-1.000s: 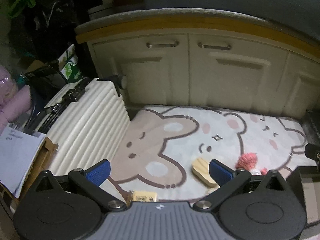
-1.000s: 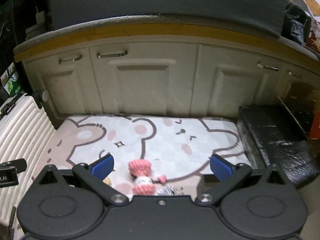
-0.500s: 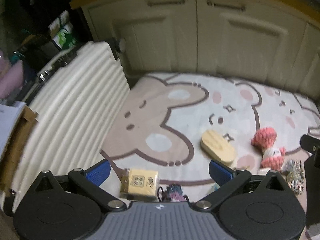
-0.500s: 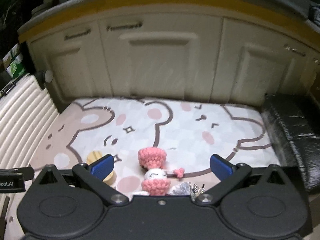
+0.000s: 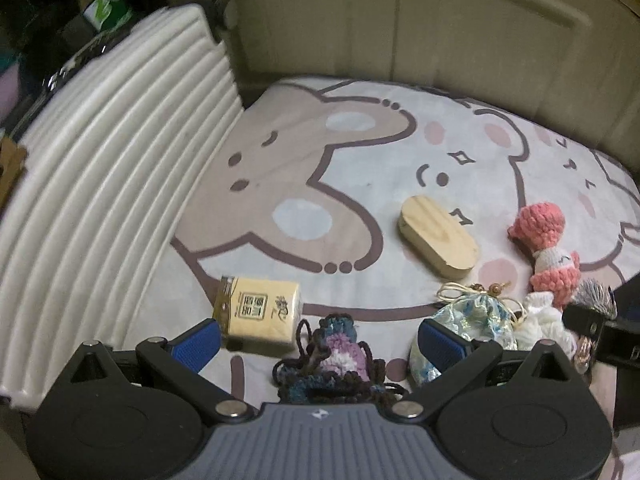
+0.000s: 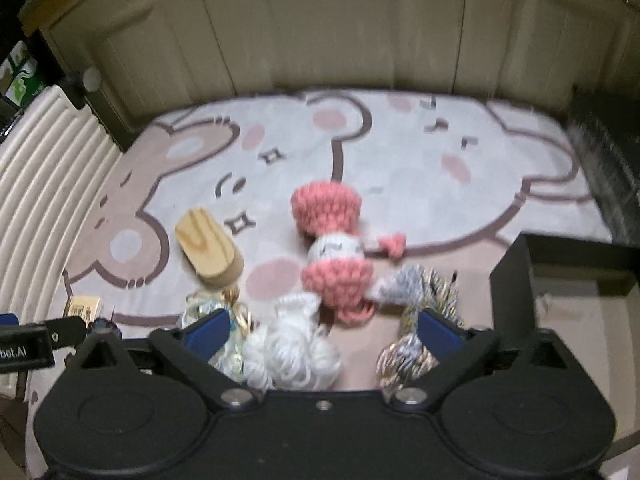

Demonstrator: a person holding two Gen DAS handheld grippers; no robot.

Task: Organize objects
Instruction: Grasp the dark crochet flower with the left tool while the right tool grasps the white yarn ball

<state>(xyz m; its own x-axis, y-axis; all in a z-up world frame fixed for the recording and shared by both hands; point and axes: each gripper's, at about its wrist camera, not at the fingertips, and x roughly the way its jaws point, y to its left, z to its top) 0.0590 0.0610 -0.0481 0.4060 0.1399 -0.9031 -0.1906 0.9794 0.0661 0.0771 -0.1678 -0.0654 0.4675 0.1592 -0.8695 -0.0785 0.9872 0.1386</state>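
Fingers of left gripper [image 5: 318, 338] spread wide, empty, straddling dark crocheted piece [image 5: 334, 354] on bear rug [image 5: 360, 168]. Fingers of right gripper [image 6: 322, 330] likewise apart, framing white yarn bundle [image 6: 290, 350], pink knitted doll [image 6: 334, 254] just beyond. Likely approach stage, nothing sorted; next: lowering, then closing.

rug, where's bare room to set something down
Free: the far rug between the cabinet doors and pink crochet doll, and the brown bear patch beside the white suitcase. Crowded: near edge, around the wooden block, pouch and yarn.
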